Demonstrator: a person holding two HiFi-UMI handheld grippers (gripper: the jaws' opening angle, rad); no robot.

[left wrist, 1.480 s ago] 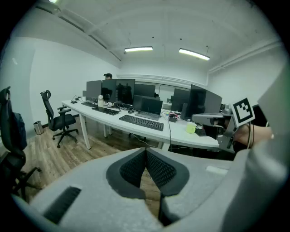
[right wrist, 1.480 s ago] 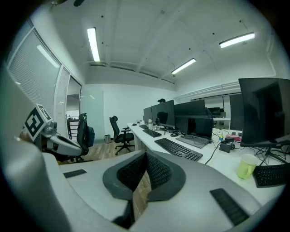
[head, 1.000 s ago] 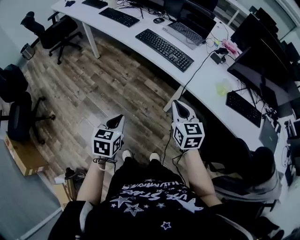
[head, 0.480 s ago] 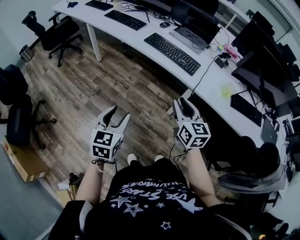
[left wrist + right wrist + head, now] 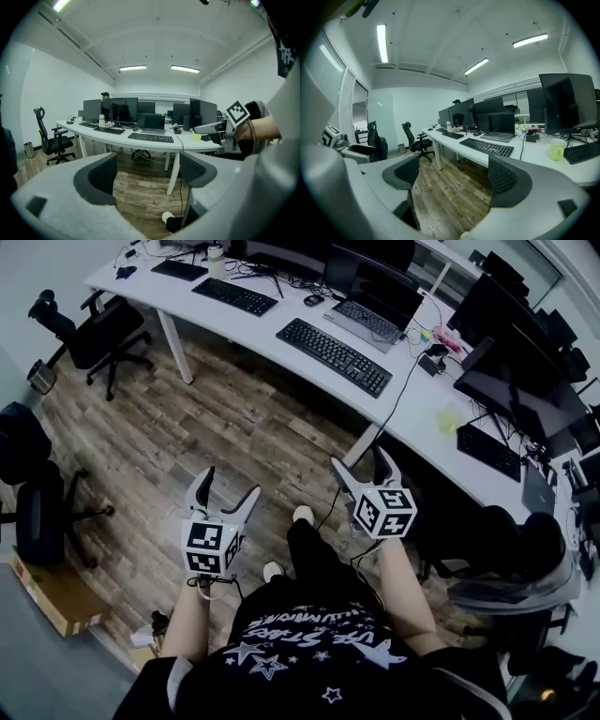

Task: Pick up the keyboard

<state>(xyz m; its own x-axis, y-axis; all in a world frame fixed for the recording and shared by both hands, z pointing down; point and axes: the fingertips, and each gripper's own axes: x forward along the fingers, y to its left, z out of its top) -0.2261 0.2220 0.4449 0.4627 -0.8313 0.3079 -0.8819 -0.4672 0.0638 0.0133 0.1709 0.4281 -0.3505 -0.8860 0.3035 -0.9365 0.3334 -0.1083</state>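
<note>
Keyboard (image 5: 333, 355), black and full-width, lies flat on the long white desk (image 5: 417, 404), just in front of an open laptop (image 5: 373, 317). It sits well ahead of both my grippers, across a stretch of wooden floor (image 5: 234, 418). My left gripper (image 5: 230, 486) and right gripper (image 5: 361, 463) have just been opening. Both pairs of jaws now stand spread, with only floor showing between them. In the left gripper view the keyboard is a thin dark strip seen edge-on. Its key legends are too small to make out.
</note>
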